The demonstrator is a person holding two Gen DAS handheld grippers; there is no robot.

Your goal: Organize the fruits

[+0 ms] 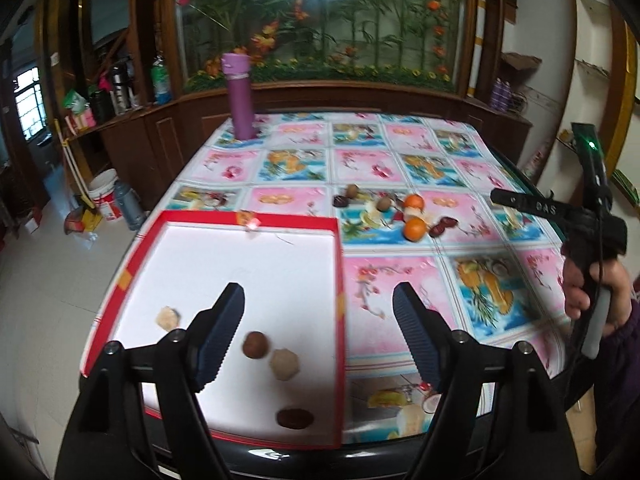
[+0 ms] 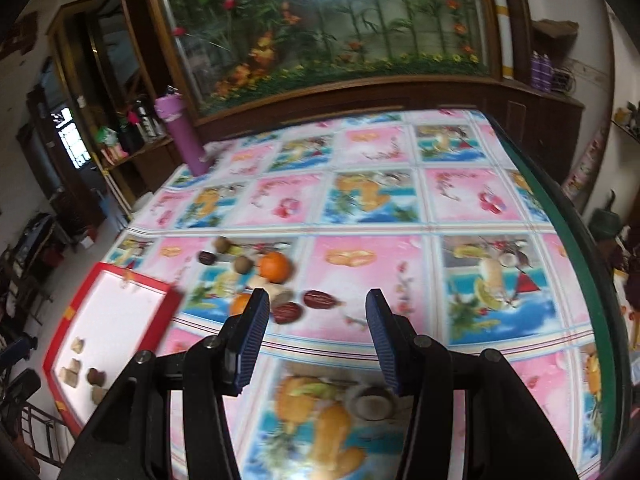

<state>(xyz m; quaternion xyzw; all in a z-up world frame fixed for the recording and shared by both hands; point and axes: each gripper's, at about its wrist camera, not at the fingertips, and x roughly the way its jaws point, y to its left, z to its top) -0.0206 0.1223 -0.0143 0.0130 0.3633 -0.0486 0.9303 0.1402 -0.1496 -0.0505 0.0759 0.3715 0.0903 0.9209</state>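
Observation:
A red-rimmed white tray (image 1: 336, 280) lies at the table's near left and holds several small brown and tan fruits (image 1: 255, 345). My left gripper (image 1: 319, 322) is open and empty above the tray's right rim. A loose pile with two oranges (image 1: 414, 228), red dates (image 1: 442, 226) and small brown fruits (image 1: 352, 191) lies mid-table. In the right wrist view my right gripper (image 2: 316, 332) is open and empty, just short of the dates (image 2: 320, 299) and an orange (image 2: 274, 266). The tray (image 2: 160, 316) shows at left there.
A purple flask (image 1: 239, 96) stands at the table's far left corner. The fruit-print tablecloth (image 1: 400, 160) covers the table, with a green edge (image 2: 576, 248) on the right. A wooden cabinet with a flower display stands behind. The right handheld gripper (image 1: 592, 240) shows at the right.

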